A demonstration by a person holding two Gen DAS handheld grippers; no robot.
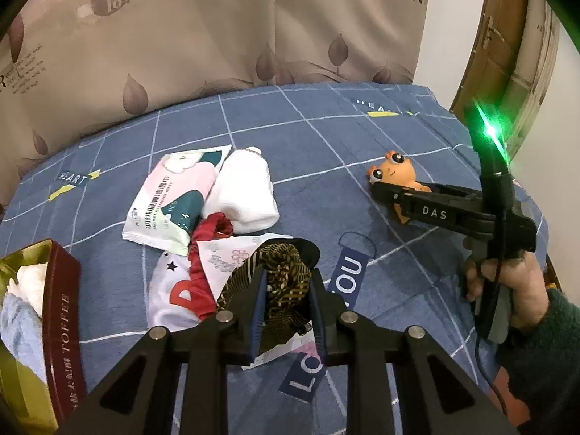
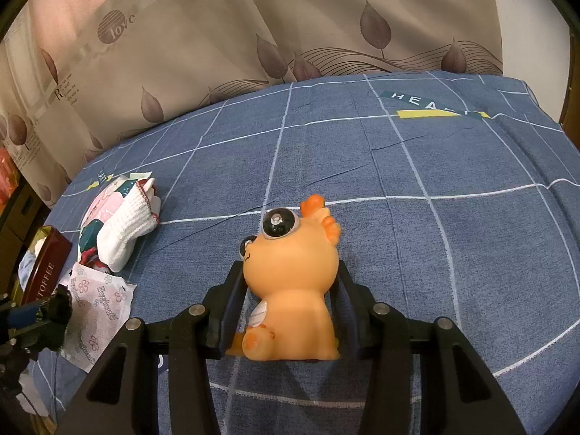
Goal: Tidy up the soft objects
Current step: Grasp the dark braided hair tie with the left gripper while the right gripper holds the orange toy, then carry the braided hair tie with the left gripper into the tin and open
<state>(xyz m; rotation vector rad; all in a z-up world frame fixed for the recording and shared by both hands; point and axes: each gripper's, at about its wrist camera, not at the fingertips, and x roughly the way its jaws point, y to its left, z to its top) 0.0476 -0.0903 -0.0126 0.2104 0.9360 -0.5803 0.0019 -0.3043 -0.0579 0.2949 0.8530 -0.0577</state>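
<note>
Brown-gold patterned cloth [image 1: 281, 282] bunching at 6 o'clock; white sock [image 1: 246, 190] lying at 10, overlapping wipes pack [image 1: 170, 199]; orange toy [image 2: 290, 279] sitting upright at 3.

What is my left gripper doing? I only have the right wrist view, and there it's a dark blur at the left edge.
Observer: The left gripper is shut on a crumpled brown-and-gold patterned cloth.
Operator: What's under it?
Observer: A white garment with red lettering lies right beneath the cloth on the bedspread.
Operator: Anything else close by?
Observer: A dark blue pennant reading YOU lies just right of the gripper's fingers.
</note>
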